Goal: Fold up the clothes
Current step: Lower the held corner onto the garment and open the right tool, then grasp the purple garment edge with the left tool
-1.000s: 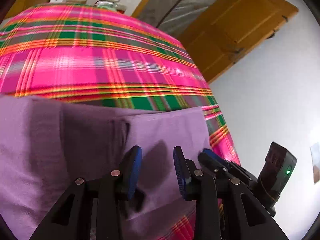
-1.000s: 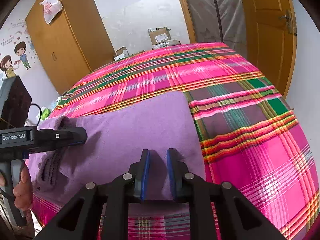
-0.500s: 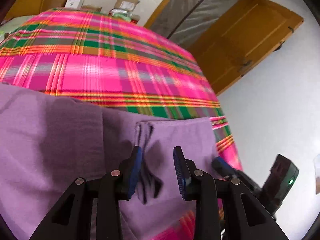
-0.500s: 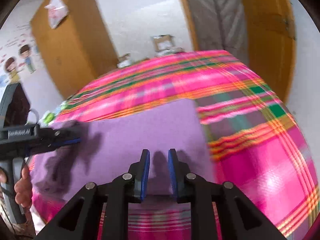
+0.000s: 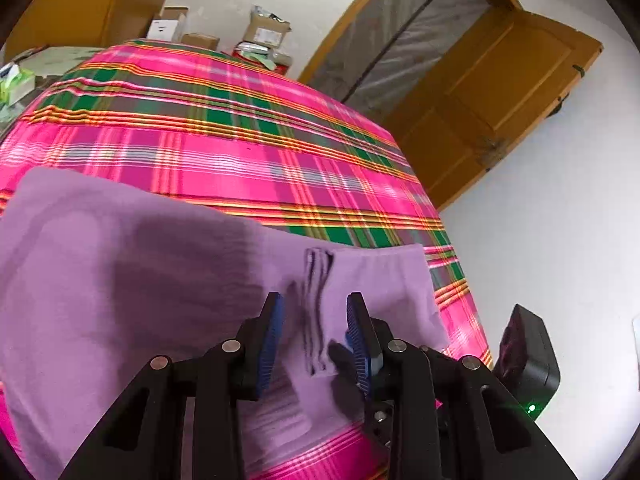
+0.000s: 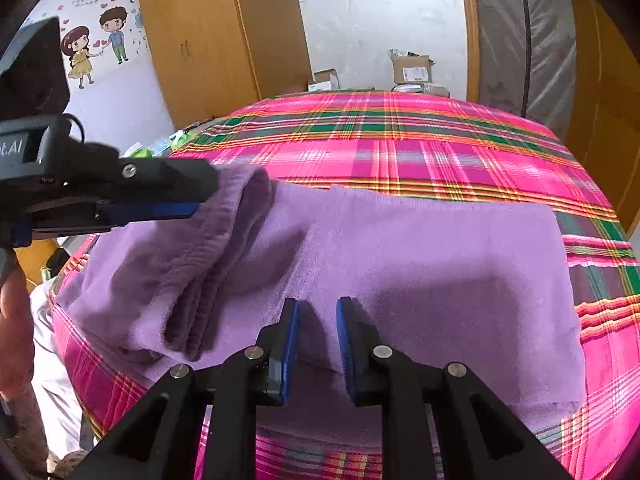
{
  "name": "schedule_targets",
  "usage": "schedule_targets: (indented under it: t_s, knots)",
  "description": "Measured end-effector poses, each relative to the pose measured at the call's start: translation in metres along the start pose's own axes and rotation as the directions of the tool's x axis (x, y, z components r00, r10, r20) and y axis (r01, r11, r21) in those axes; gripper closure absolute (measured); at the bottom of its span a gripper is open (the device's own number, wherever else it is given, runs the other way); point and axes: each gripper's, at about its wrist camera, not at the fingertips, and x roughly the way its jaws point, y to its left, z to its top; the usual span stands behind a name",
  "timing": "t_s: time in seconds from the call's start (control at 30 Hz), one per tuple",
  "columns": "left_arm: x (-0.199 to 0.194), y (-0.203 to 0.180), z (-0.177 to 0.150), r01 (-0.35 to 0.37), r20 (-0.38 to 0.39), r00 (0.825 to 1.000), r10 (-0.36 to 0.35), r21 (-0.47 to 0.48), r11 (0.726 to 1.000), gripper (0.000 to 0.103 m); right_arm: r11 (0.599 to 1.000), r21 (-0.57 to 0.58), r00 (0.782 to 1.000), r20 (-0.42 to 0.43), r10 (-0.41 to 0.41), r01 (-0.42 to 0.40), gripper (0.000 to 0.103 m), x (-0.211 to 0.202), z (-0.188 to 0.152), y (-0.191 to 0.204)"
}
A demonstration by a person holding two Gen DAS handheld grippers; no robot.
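A purple knit garment [image 6: 420, 264] lies spread on the pink plaid bed [image 6: 400, 152]. In the right wrist view my left gripper [image 6: 200, 196] comes in from the left, shut on the garment's ribbed edge [image 6: 240, 200] and holding it up off the bed. In its own view the left gripper [image 5: 314, 304] has that ribbed fold [image 5: 316, 280] between its blue pads. My right gripper [image 6: 318, 308] hovers just over the garment's near middle. Its jaws stand a little apart with nothing between them.
Cardboard boxes [image 6: 412, 68] stand past the bed's far edge, beside a wooden wardrobe [image 6: 208, 40]. A wooden door [image 5: 492, 92] is at the right. A person's hand [image 6: 10, 300] holds the left gripper beside the bed's near left edge.
The left gripper has risen and drawn the ribbed edge up and across the garment. The right gripper has slid left over the garment, so more purple cloth now lies to its right.
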Motion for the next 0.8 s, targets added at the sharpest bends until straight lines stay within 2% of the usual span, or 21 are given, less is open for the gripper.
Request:
schedule_targets:
  t_s: [0.1, 0.17, 0.33, 0.43, 0.57, 0.8]
  knots:
    - [-0.010, 0.009, -0.002, -0.009, 0.018, 1.000, 0.009, -0.015, 1.000, 0.070, 1.000, 0.009, 0.999, 0.029, 0.020, -0.020, 0.082, -0.005, 0.003, 0.000]
    - [-0.016, 0.015, -0.002, -0.017, 0.026, 1.000, 0.018, -0.023, 1.000, 0.070, 1.000, 0.002, 1.000, -0.002, 0.009, -0.009, 0.082, 0.001, 0.002, 0.002]
    - [-0.032, 0.034, -0.007, -0.054, 0.041, 0.998, 0.056, -0.049, 0.997, 0.070, 1.000, 0.002, 1.000, -0.016, -0.013, 0.013, 0.082, 0.001, 0.001, 0.004]
    - [-0.043, 0.048, -0.009, -0.076, 0.052, 0.995, 0.079, -0.069, 0.995, 0.070, 1.000, 0.018, 1.000, 0.012, 0.014, -0.014, 0.082, -0.010, 0.006, 0.005]
    - [-0.058, 0.068, -0.011, -0.102, 0.070, 0.991, 0.110, -0.105, 0.989, 0.070, 0.997, -0.050, 0.996, 0.069, 0.058, -0.054, 0.082, -0.026, 0.013, 0.032]
    - [-0.088, 0.109, -0.015, -0.141, 0.093, 0.983, 0.159, -0.170, 0.975, 0.070, 0.964, -0.215, 0.983, 0.059, 0.174, -0.158, 0.080, -0.024, 0.014, 0.095]
